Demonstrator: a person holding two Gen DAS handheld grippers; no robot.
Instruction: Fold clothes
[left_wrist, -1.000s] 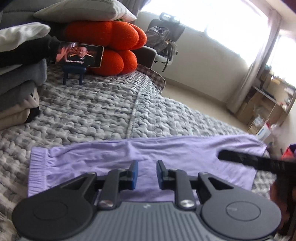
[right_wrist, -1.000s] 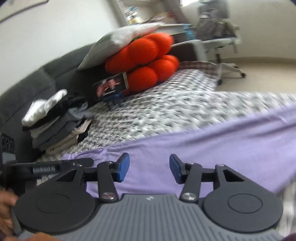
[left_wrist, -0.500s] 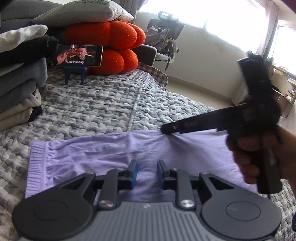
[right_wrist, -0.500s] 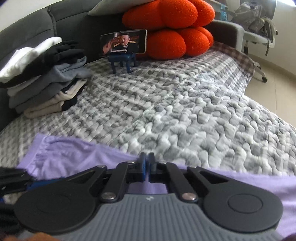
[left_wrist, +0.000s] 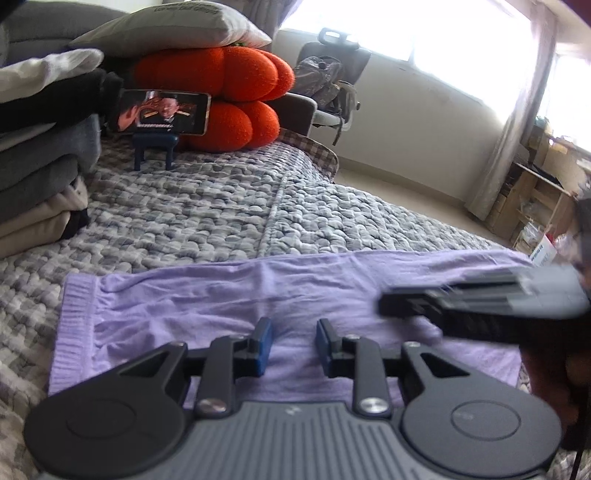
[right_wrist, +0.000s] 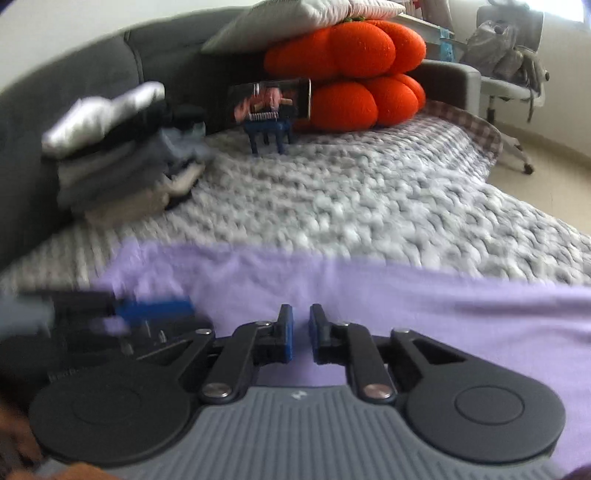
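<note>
A purple garment (left_wrist: 229, 295) lies spread flat on the grey quilted bed cover (left_wrist: 207, 206), its ribbed band at the left. My left gripper (left_wrist: 293, 343) hovers over the garment's near edge, open, with only cloth showing beneath the gap. The right gripper (left_wrist: 391, 304) comes in blurred from the right, low over the garment. In the right wrist view the right gripper (right_wrist: 301, 334) shows a narrow gap between its blue pads; its jaws are opening and nothing is pinched between them. The left gripper (right_wrist: 177, 308) is a blur at the left of that view, above the purple garment (right_wrist: 406, 306).
A stack of folded clothes (left_wrist: 37, 166) sits at the far left against the grey sofa back. A phone on a blue stand (left_wrist: 162, 112) stands before orange cushions (left_wrist: 221, 96) and a pillow. An office chair (left_wrist: 332, 74) and shelves (left_wrist: 535, 199) stand beyond the bed.
Half a second ago the right gripper was shut on the garment's far edge near the middle. It has since let go, swung down to the right, and the cloth lies flat. The left gripper stayed put.
</note>
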